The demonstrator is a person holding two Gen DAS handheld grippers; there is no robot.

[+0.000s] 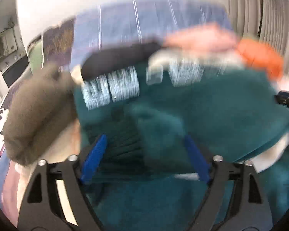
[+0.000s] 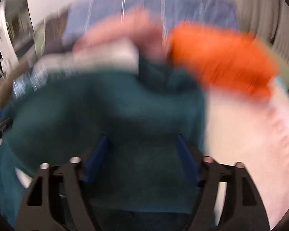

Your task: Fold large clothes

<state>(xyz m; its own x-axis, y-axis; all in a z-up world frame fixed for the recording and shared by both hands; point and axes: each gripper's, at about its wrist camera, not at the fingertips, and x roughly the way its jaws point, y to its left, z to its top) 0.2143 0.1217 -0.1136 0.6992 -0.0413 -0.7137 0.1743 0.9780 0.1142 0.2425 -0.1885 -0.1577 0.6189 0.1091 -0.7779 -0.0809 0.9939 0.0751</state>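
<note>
Both tools, left tool (image 1: pixel 144 154) and right tool (image 2: pixel 142 154), hang open just above the teal sweatshirt (image 1: pixel 212 111), nothing gripped, its printed chest farther ahead.

sweater (image 1: pixel 212 111): teal, white lettering | folded cloth (image 2: pixel 221 57): orange | tongs (image 1: pixel 144 150): blue

Rumpled teal sweatshirt (image 1: pixel 212 105), white lettering

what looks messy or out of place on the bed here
The teal sweatshirt lies bunched and rumpled, not flat. Beyond it other clothes sit in a loose heap: an orange garment, a pink one and a brown one. Heavy blur hides finer detail.
</note>
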